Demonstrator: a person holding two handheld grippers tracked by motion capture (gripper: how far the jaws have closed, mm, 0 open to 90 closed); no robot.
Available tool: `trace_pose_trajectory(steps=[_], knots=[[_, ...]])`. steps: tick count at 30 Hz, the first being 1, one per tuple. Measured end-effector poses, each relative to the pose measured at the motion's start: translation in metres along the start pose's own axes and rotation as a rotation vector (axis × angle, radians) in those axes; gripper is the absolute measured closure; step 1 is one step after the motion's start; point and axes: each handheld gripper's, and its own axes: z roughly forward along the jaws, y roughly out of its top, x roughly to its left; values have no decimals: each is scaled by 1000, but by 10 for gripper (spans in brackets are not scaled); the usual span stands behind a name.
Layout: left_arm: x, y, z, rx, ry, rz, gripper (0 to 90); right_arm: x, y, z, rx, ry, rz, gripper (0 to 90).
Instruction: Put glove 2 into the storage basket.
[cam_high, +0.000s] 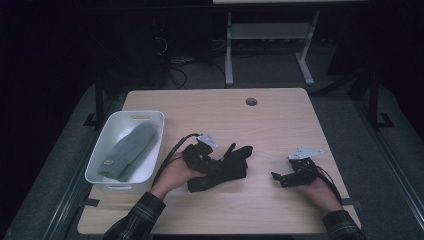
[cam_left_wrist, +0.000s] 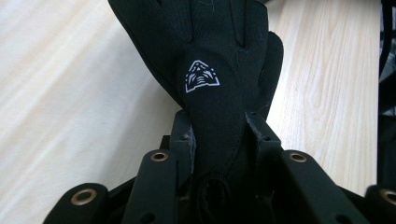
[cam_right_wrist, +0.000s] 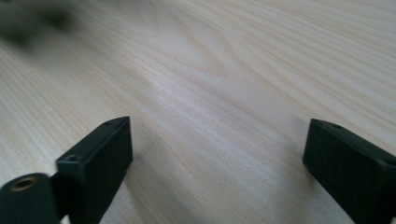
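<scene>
A black glove (cam_high: 234, 161) with a white triangular logo (cam_left_wrist: 201, 76) lies across the middle of the wooden table (cam_high: 270, 125), its fingers pointing away to the right. My left gripper (cam_high: 211, 162) is shut on the glove (cam_left_wrist: 210, 51) near the cuff, and both jaws press on the fabric (cam_left_wrist: 219, 128). My right gripper (cam_high: 278, 178) rests low at the right side of the table, apart from the glove. Its jaws stand wide open (cam_right_wrist: 217, 149) over bare wood with nothing between them.
A white plastic bin (cam_high: 98, 152) stands at the table's left side with a grey mitten (cam_high: 127, 150) lying in it. A round cable hole (cam_high: 251, 101) sits near the far edge. Beyond the table are a dark floor and a metal desk frame (cam_high: 229, 55).
</scene>
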Motion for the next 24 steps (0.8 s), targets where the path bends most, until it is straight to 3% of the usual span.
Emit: trace_pose_trajectory(steps=[11, 20, 24], knots=[[9, 6, -35, -20, 51, -42, 682, 0, 0, 1, 8, 1, -7, 29], [19, 1, -70, -44, 102, -75, 682, 1, 0, 1, 7, 6, -12, 30], [25, -4, -88, -60, 134, -109, 681, 1, 0, 1, 7, 6, -12, 30]])
